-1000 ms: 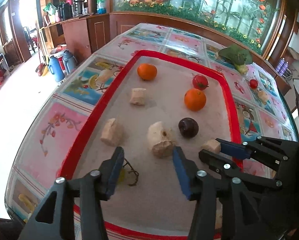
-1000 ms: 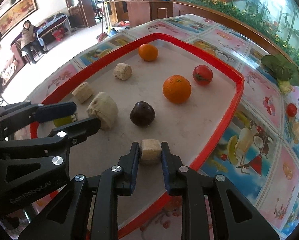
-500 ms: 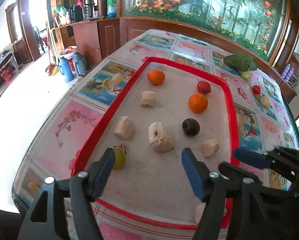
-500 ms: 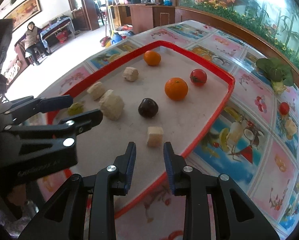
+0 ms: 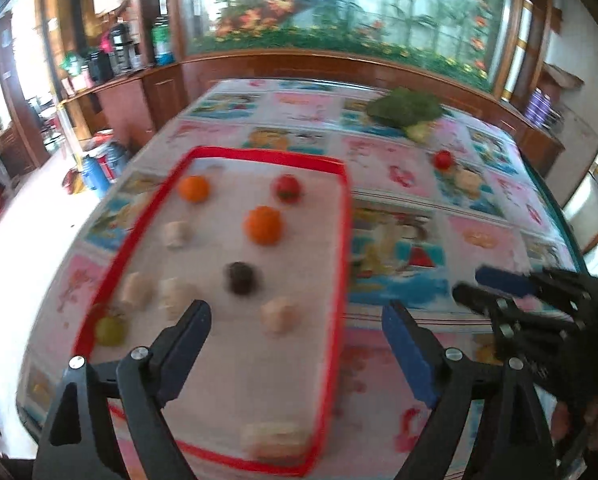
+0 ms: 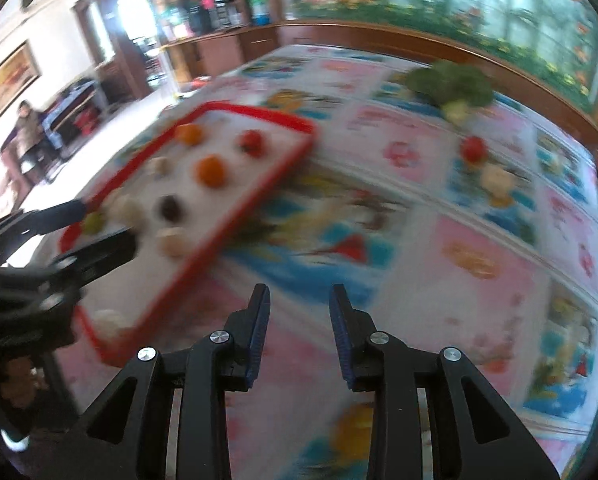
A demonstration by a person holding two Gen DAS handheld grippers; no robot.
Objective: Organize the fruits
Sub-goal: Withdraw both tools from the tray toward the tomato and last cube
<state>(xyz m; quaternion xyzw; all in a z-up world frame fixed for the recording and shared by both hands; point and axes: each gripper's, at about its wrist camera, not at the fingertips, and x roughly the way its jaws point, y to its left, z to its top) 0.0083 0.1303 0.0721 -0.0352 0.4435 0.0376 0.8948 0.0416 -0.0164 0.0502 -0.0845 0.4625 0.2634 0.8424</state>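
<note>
Table (image 6: 479,300) bare right of tray (image 6: 235,216) edge.

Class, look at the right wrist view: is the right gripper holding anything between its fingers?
No. The right gripper stands open, with only the patterned tablecloth showing between its blue pads.

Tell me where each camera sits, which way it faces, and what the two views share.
Left wrist: on the left gripper, angled down at the red-rimmed tray; own open fingers, right gripper at right.
Right wrist: on the right gripper, angled down at the tablecloth; own fingers, left gripper at left.
Shared: tray, dark fruit, greens.
</note>
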